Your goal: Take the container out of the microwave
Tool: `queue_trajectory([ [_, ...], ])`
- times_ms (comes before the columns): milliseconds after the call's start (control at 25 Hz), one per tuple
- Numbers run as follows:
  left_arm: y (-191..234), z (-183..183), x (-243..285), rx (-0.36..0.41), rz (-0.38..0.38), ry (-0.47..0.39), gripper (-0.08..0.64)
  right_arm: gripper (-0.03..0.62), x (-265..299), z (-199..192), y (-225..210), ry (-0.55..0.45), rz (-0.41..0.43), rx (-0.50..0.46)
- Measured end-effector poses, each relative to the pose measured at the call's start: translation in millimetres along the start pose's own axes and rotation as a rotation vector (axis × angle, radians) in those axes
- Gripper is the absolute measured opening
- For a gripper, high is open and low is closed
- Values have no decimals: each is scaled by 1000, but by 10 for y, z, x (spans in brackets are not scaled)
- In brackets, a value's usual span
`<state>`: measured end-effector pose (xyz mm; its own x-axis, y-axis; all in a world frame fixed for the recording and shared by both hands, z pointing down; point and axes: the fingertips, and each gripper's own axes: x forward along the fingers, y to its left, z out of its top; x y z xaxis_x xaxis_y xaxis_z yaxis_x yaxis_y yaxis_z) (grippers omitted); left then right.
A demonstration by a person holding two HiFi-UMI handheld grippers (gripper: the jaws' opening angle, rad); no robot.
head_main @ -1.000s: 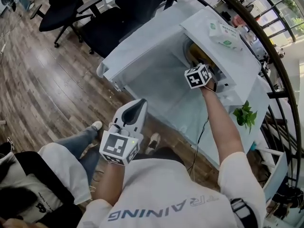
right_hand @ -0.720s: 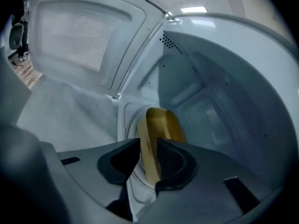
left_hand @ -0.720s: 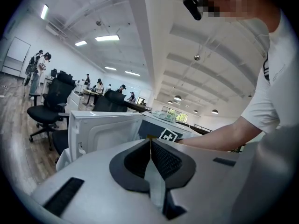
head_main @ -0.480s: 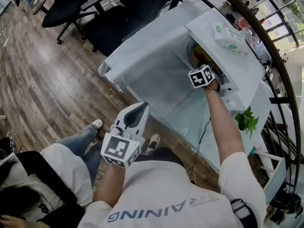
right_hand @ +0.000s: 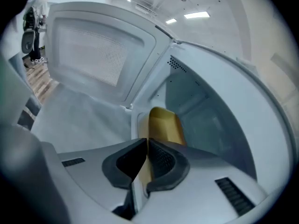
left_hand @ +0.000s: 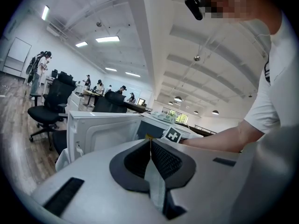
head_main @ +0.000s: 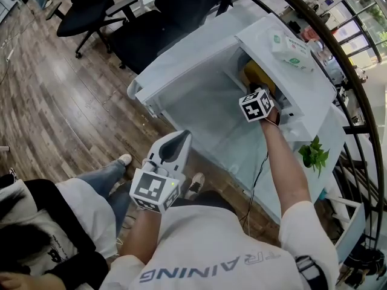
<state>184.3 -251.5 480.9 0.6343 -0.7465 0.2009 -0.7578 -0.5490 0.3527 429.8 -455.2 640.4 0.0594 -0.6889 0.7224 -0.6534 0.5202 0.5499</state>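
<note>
The white microwave [head_main: 302, 89] stands on a table with its door [head_main: 187, 59] swung wide open to the left. A yellow container [head_main: 257, 74] pokes out of the cavity mouth; in the right gripper view the container [right_hand: 164, 125] lies just beyond the jaws with its near rim pinched between them. My right gripper [head_main: 266, 101] [right_hand: 147, 146] is shut on that rim at the microwave's opening. My left gripper [head_main: 179, 139] [left_hand: 150, 141] hangs low near the person's waist, shut and holding nothing, apart from the microwave.
A green-and-white box [head_main: 289, 47] lies on top of the microwave. A small green plant [head_main: 313, 148] sits at the table's right end. Black office chairs [head_main: 91, 11] stand behind the table on the wooden floor. The open door [left_hand: 103, 132] juts out toward the left.
My right gripper has drawn back toward the person, and the yellow container has come further out of the cavity with it. The left gripper has hardly moved.
</note>
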Motion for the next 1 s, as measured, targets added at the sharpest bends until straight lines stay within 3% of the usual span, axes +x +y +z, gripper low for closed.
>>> queue_trajectory([
  [440,-117,101,-98,22,6,-27,35,34,-595,139,352,-85,46,-61],
  [1000,-316,216,-199,61,27,-63,35,34,-1799,366,638,-246,111,-83],
])
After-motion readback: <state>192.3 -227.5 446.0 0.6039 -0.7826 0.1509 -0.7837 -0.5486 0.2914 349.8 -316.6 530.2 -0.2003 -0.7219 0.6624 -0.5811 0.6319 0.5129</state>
